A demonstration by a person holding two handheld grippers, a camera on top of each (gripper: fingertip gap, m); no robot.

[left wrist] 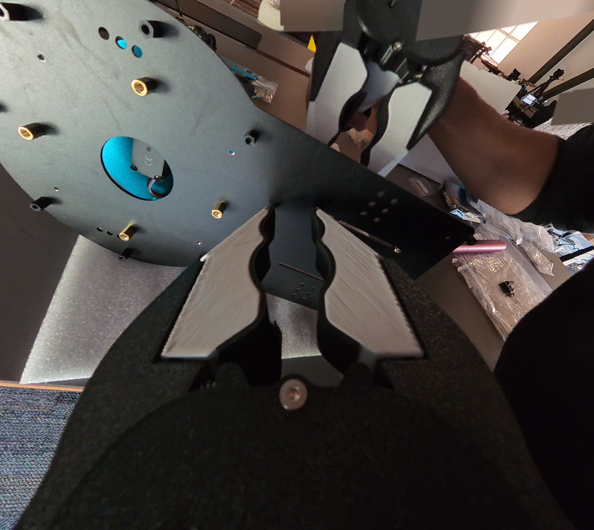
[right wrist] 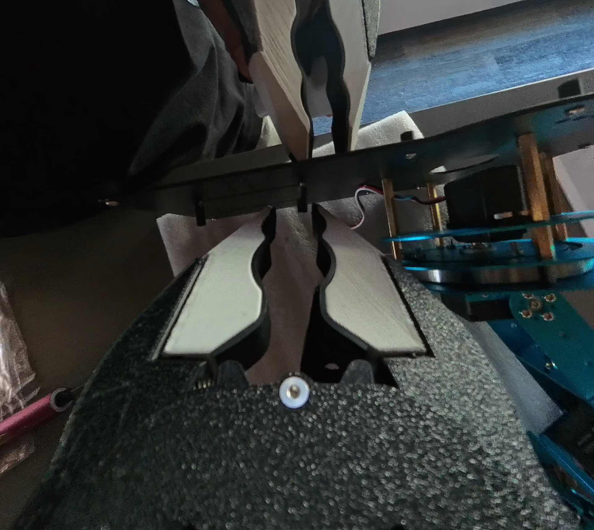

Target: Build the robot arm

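Observation:
A black metal plate (left wrist: 160,115) with brass standoffs (left wrist: 139,86) and a round hole is tilted up on a white foam pad (left wrist: 96,305). Its narrow tail runs under my left gripper (left wrist: 294,212), whose jaws are slightly apart with the tips at the plate's top face and nothing between them. The right wrist view shows the plate edge-on (right wrist: 353,167), with the left gripper (right wrist: 321,151) coming down onto it. My right gripper (right wrist: 294,210) is just beneath the plate, slightly open, with its tips on either side of a short black standoff (right wrist: 302,201) but not touching it. It also shows in the left wrist view (left wrist: 360,148), beyond the plate's edge.
Blue plates (right wrist: 482,257) and a black motor (right wrist: 475,202) hang under the black plate on brass posts. A pink cylinder (left wrist: 482,247) and clear plastic bags of parts (left wrist: 514,273) lie on the table at the right. A person's forearm (left wrist: 498,160) is behind the right gripper. Blue carpet (left wrist: 32,434) lies below. Only a small space, under 4 cm, lies between the two pairs of fingers.

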